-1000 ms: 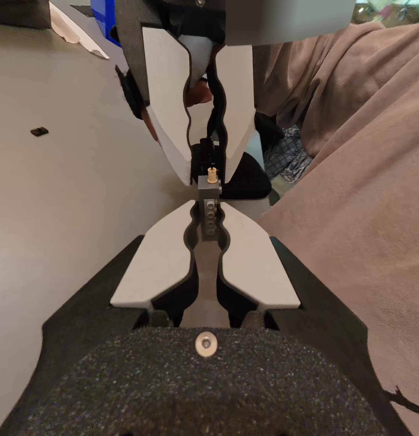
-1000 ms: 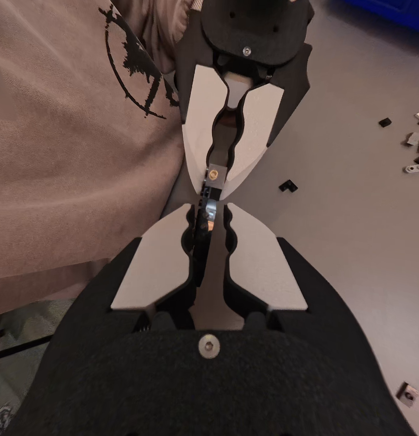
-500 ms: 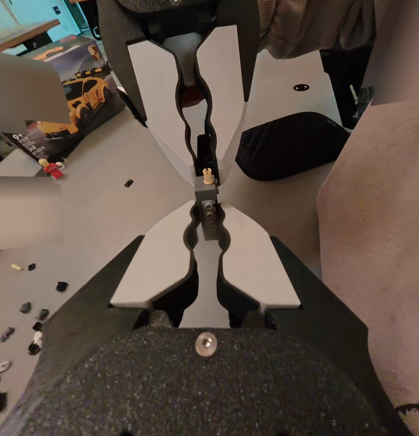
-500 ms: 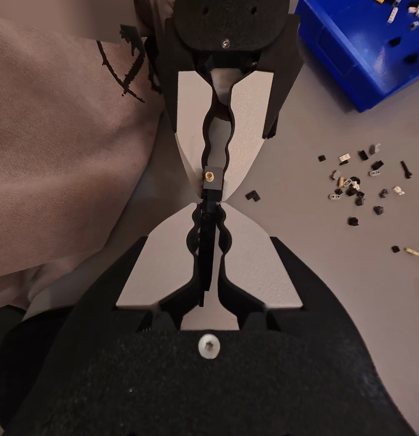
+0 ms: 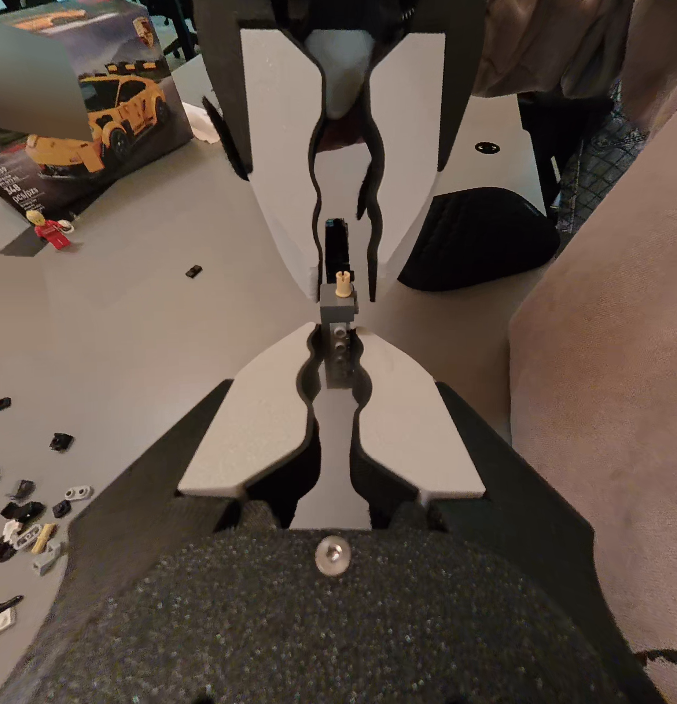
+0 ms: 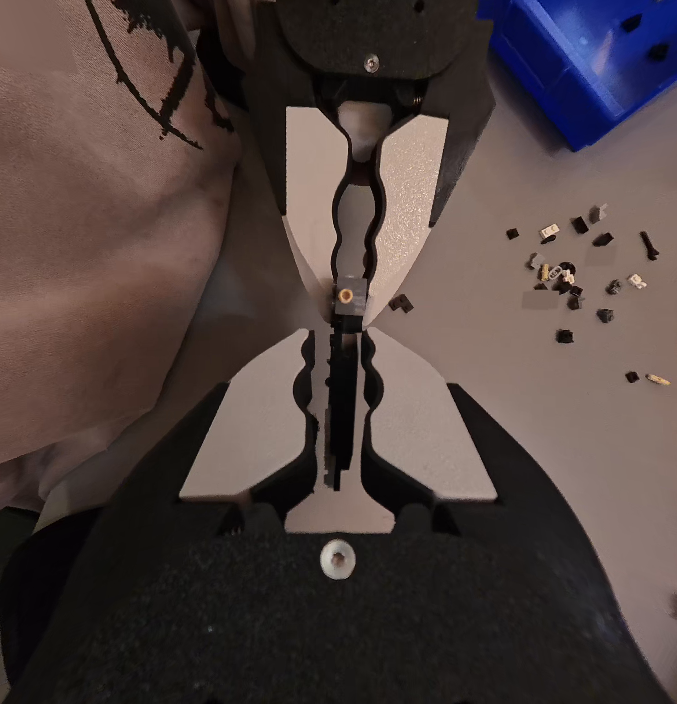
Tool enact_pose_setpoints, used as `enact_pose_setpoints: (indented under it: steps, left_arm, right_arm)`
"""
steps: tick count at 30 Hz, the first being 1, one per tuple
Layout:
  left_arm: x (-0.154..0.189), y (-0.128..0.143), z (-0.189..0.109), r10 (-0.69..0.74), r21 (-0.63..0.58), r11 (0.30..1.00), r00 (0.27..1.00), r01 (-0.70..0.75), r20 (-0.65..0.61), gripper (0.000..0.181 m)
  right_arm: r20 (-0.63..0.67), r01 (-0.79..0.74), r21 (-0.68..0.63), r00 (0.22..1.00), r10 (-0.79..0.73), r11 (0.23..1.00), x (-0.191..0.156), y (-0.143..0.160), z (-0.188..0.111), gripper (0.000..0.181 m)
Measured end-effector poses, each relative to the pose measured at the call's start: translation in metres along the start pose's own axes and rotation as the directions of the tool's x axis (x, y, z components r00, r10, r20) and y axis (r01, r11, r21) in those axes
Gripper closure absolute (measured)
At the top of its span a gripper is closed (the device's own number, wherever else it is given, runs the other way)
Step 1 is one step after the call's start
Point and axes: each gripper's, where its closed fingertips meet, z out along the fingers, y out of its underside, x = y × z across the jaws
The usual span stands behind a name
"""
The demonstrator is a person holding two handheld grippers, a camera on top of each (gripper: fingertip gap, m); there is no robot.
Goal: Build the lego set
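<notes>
Between the jaws of the left gripper [image 5: 338,327], whose fingers are pale grey with black wavy edges on a black speckled body, sits a dark grey brick [image 5: 337,308] with a small tan pin [image 5: 343,284]. Beyond it, inside the jaws of the right gripper [image 6: 336,331] of the same colours, is a black flat plate piece [image 6: 340,400]. Left of the left jaws stand a box with a yellow car picture [image 5: 100,106] and a small red figure with a yellow head [image 5: 51,230]. Right of the right jaws lie black, grey, white and tan small pieces [image 6: 580,282] on the grey table [image 6: 519,381], near a blue plastic bin [image 6: 595,68]. A brownish-pink cloth with black line pattern [image 6: 100,190] is left of them.
</notes>
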Motion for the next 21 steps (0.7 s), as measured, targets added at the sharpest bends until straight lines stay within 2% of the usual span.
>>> enact_pose_setpoints:
  steps: [7,13,21]
  left_arm:
    - [0.0005,-0.0001,-0.0005,-0.057,0.000,0.998,0.998,0.057,-0.016,0.168]
    - [-0.0004,0.0007,-0.0029,-0.084,-0.010,0.996,0.996,0.083,-0.027,0.168]
    - [0.0045,0.0031,-0.0033,-0.074,-0.022,0.997,0.995,0.073,-0.061,0.168]
  right_arm:
    - [-0.018,-0.008,-0.004,1.000,0.008,1.000,0.0049,-0.0025,0.0063,0.166]
    - [-0.022,-0.080,0.010,0.997,0.080,0.997,0.0068,-0.0044,0.0078,0.167]
    - [0.004,-0.108,0.022,0.994,0.108,0.994,0.0022,-0.0041,0.0104,0.168]
